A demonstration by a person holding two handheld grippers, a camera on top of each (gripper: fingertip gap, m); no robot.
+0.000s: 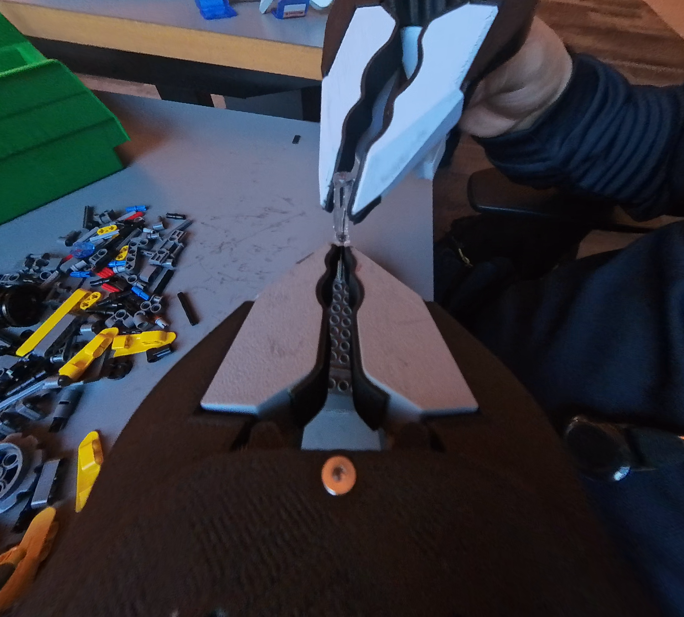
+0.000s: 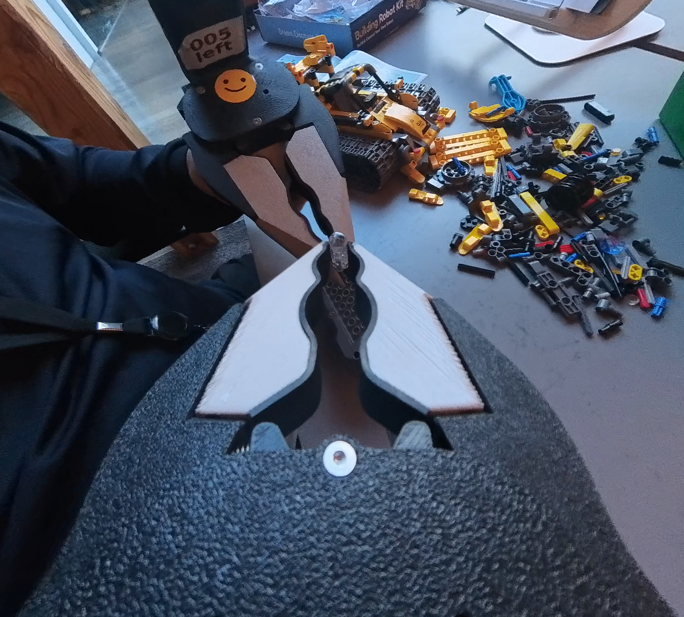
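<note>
- The left gripper [image 1: 339,251] has its jaws drawn almost together, clamped on a dark studded plate [image 1: 339,325] that runs lengthwise down the narrow gap between its fingers.
- The right gripper [image 1: 342,208] comes in from above in the left wrist view, jaws nearly closed on a small clear peg [image 1: 341,210].
- The peg sticks out past the right gripper's tips, and its free end meets the front end of the plate right at the left gripper's tips.
- In the right wrist view the right gripper [image 2: 338,247] shows the same narrow pinch: the clear peg [image 2: 337,251] sits at its tips, with the plate [image 2: 344,310] slanting away beneath it.
- The left gripper [image 2: 329,229] shows there farther off, coming down from the upper left with a hand around its body and an orange smiley sticker [image 2: 235,85] on its black housing.
- Both grippers meet in the air near the edge of the grey desk [image 1: 240,169], over the person's dark-clothed lap.
- A loose pile of parts [image 2: 555,206], yellow, black, grey, blue and red, lies spread on the desk [image 2: 425,240] well apart from the grippers.
- A half-built yellow and black tracked vehicle [image 2: 374,121] stands behind the pile.
- An open box [image 2: 351,21] with crumpled clear bags in it sits beyond the vehicle.
- A green bin [image 1: 44,140] stands at the far left in the left wrist view.
</note>
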